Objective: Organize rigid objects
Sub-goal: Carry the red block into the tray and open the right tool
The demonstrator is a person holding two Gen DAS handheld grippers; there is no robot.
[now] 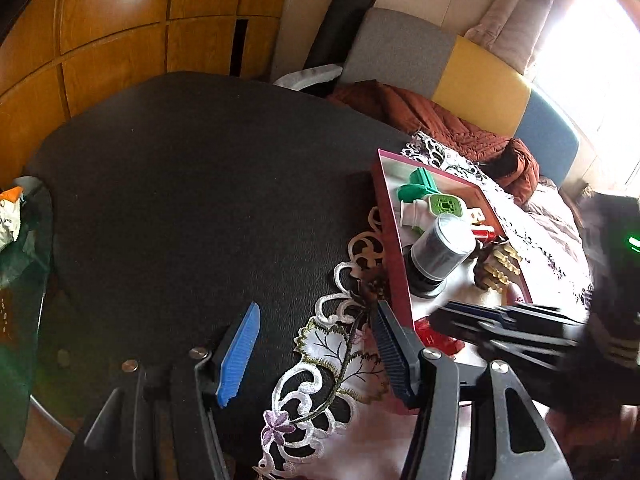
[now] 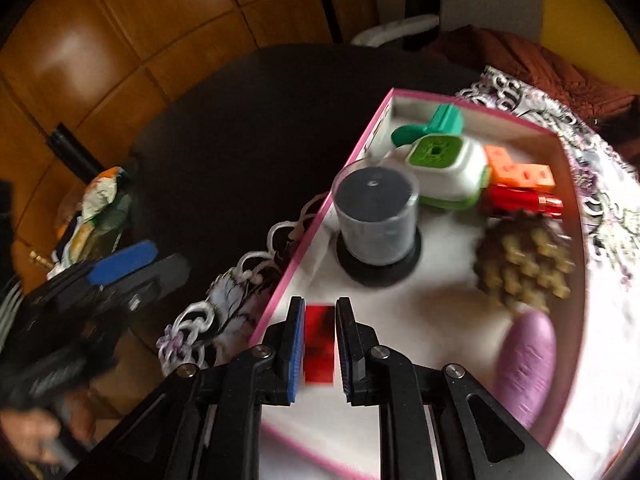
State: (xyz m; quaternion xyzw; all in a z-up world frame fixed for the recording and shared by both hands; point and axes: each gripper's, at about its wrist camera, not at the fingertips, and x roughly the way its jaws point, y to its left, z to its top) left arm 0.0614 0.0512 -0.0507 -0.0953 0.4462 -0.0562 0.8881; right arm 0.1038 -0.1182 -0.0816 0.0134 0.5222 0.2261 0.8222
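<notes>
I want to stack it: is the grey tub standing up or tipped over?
Standing up: the grey tub sits flat on its black base inside the pink-edged box.

No text or label can be read.

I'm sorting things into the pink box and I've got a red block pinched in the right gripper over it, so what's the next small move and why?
Probably lower the right gripper a little and open it over the bare white floor of the pink box. The red block is clamped between its fingers above the near corner, clear of the disc case and the purple piece.
</notes>
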